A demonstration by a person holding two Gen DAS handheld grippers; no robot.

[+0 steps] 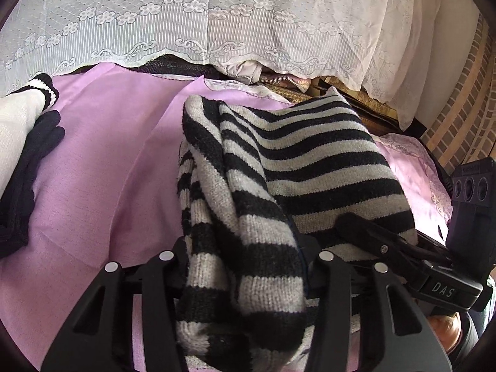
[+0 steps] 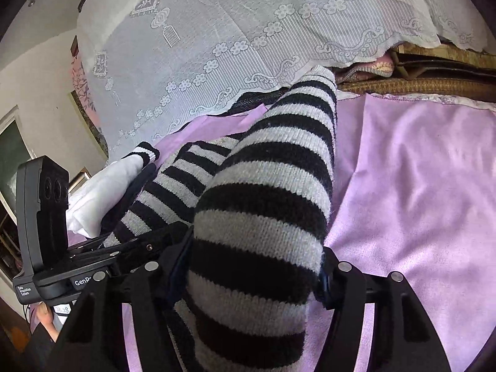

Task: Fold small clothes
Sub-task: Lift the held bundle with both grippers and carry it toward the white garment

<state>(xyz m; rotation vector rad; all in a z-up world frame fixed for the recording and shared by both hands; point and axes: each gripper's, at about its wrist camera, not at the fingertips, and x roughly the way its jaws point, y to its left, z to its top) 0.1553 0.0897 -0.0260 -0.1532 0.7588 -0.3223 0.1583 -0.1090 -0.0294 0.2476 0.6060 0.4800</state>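
Left claw (image 1: pixel 248 266) and right claw (image 2: pixel 251 266), each part-open, seemingly pinch the bunched striped knit garment (image 1: pixel 310 161)

— Any writing on my tools?
— "DAS" on my right tool (image 1: pixel 441 290), just beside the striped sweater (image 1: pixel 310 161).
— And my left tool (image 2: pixel 62 266)?
— "GenR", cut off, and small print I can't make out. A tag (image 2: pixel 63 310) below it: roughly "22.28".

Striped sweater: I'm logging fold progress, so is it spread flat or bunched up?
Bunched up. The striped sweater humps in thick folds off the purple sheet, gathered in both grippers.
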